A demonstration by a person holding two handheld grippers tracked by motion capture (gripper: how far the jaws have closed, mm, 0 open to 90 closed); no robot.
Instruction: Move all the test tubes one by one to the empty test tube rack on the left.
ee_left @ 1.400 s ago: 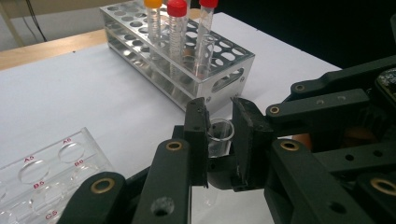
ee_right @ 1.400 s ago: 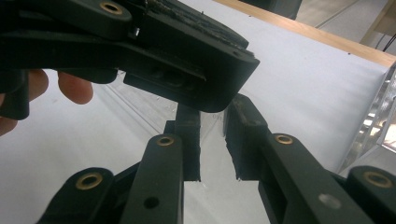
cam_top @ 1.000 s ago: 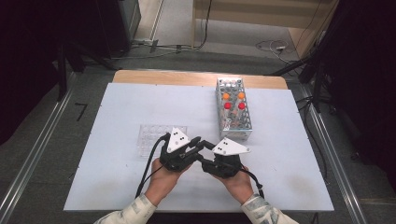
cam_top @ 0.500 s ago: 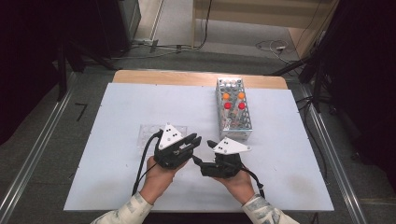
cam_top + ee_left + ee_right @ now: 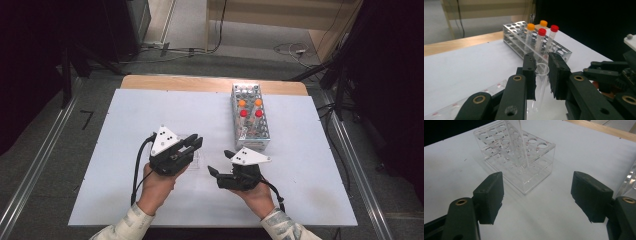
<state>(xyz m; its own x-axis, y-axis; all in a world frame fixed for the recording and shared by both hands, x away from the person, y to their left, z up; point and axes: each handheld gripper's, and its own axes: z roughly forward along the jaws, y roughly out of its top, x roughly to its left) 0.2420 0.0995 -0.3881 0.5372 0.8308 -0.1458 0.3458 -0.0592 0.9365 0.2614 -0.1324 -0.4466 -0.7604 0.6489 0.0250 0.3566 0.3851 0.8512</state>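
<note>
The uncapped clear tube (image 5: 541, 82) is clamped between the left tool's (image 5: 541, 72) jaws, lifted just above the clear rack (image 5: 524, 160) on the table (image 5: 310, 165). The right tool (image 5: 537, 195) hangs wide open, empty. Judging by this, the tube is mid-transfer; next it needs carrying to the metal rack (image 5: 252, 120) and lowering upright into a free hole beside the 4 capped tubes (image 5: 541, 37).
</note>
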